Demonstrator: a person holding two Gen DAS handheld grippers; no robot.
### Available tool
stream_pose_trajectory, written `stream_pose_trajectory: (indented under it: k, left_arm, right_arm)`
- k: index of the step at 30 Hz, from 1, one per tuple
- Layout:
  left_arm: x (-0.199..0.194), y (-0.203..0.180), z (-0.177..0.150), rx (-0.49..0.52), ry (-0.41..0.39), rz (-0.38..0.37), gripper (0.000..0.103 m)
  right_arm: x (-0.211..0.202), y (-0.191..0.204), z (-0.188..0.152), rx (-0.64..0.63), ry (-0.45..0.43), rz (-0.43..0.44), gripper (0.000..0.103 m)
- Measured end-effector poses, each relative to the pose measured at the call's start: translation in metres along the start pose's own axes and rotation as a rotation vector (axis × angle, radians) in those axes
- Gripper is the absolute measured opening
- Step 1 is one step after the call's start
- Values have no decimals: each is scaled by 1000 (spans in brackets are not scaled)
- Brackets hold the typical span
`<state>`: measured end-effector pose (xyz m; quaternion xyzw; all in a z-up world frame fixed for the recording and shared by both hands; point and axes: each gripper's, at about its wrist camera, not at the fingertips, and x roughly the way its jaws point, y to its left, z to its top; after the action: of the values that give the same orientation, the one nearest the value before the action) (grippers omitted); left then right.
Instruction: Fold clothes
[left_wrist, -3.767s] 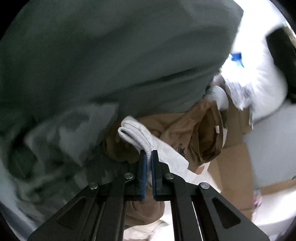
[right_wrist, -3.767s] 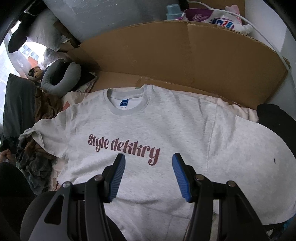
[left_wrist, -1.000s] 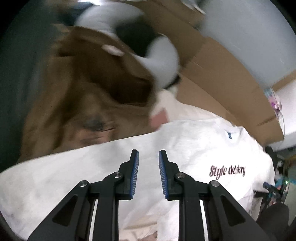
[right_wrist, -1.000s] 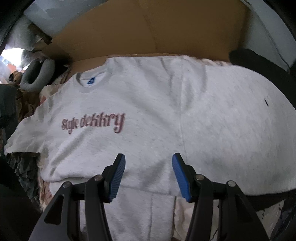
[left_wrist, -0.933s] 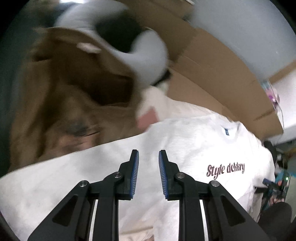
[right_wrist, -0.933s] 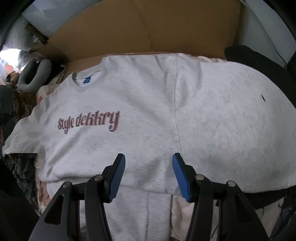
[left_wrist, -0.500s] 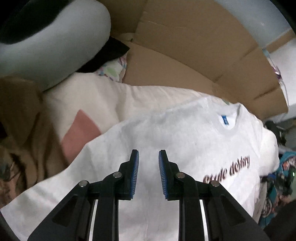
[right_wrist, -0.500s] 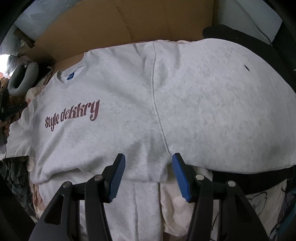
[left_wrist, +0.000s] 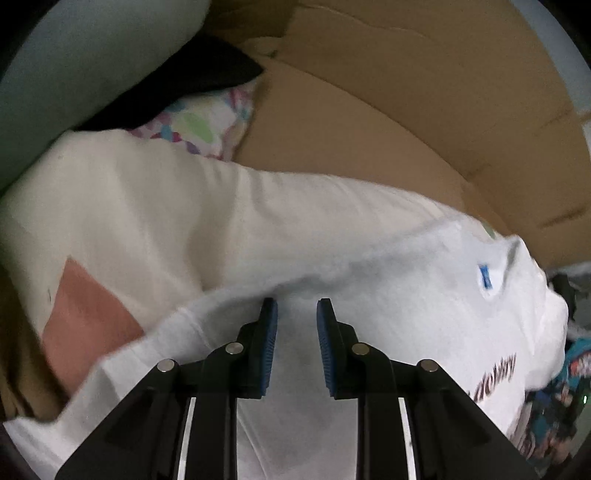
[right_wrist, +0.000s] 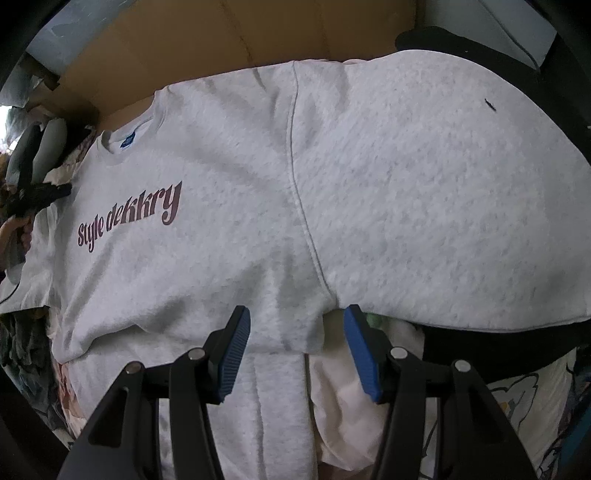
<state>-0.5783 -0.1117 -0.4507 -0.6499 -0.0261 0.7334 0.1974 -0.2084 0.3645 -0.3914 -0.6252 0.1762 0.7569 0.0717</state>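
Grey tee (right_wrist: 369, 166) lies flat on the bed w/ cardboard (left_wrist: 369, 110) behind; both my grippers, left (left_wrist: 297, 314) & right (right_wrist: 296, 321), have fingers apart, empty, so I'd pinch sleeve seams evenly b4 folding inward.

A: The left wrist view is dim and soft. The shirt (left_wrist: 388, 314) smears along its upper edge, and the cardboard (left_wrist: 369, 122) behind it is blurred and shadowed.

B: The left claw (left_wrist: 296, 325) stays sharp there, dark against the pale cloth.

A: The right wrist view is brighter and crisper; the print (right_wrist: 129, 218) reads clearly, and daylight glares at the far left edge.

B: Both views bow strongly outward, with black corners around the fisheye circle. Shadow pools under the shirt's lower edge near the right claw (right_wrist: 295, 332).
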Motion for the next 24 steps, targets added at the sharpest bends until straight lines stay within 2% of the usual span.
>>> stream_pose_trajectory:
  k: [2,4,9,14,24]
  left_arm:
    - [3,8,6,-51,9,-17,21]
    - [3,9,9,-71,17,-11,15]
    - [-9,11,9,-109,8,7,15]
    - [-36,16,-7,-140,11,50,16]
    - [-97,21,-59,-145,-45,59,16]
  right_arm:
    - [0,-1,-1,-1,7,-1,50]
    - [0,-3,-2,-6,15,-5,51]
    - [-1,-11,-5,-4,26,9,50]
    - [-5,-18,-10,-2,56,33,51]
    - [-2,-22,-25,-85,95,109,50]
